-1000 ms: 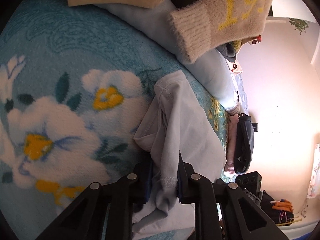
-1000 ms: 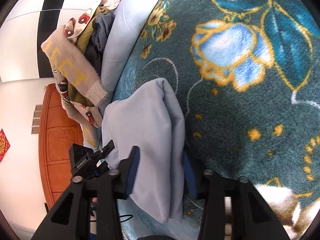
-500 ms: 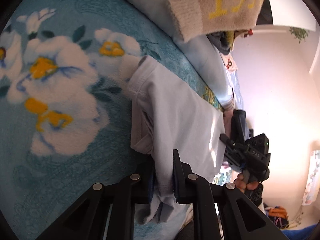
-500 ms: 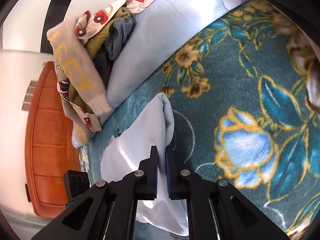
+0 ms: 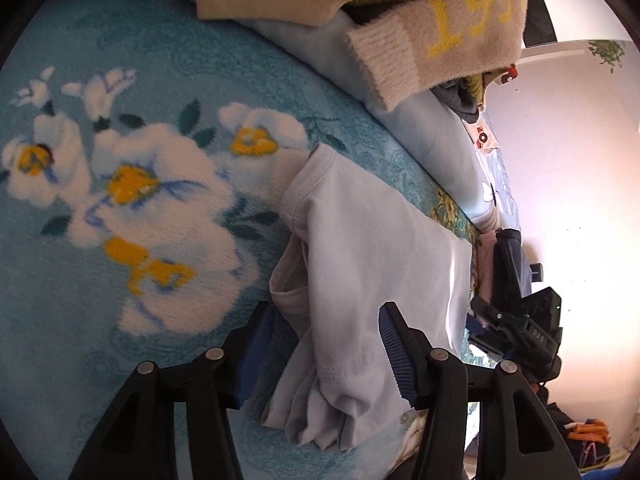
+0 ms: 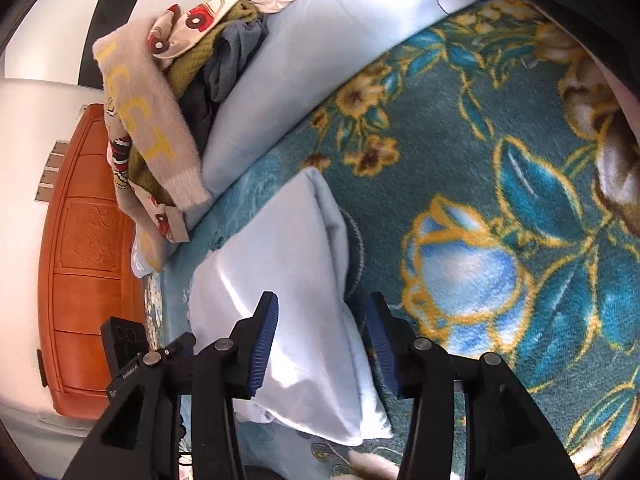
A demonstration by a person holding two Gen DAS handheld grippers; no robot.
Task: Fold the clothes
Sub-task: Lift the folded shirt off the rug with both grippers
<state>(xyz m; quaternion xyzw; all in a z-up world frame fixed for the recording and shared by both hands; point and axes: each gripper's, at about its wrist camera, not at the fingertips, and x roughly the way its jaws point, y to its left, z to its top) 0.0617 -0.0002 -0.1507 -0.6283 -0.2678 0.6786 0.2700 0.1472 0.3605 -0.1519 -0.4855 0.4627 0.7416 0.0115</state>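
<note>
Yellow knitted letters run along the fuzzy beige sweater (image 5: 452,36) at the far end of the bed, but they show sideways and cannot be read for certain; small white print on the other gripper's black body (image 6: 126,372) is too tiny to make out.

A bed covered by a teal floral blanket (image 6: 460,128) fills most of both views, with a pale blue pillow (image 6: 280,80) at its far edge. Beyond the bed's edge stands a carved orange-brown wooden panel (image 6: 84,256) against a white wall (image 6: 24,152). Bright light washes out the pinkish wall (image 5: 568,184) in the left view.
</note>
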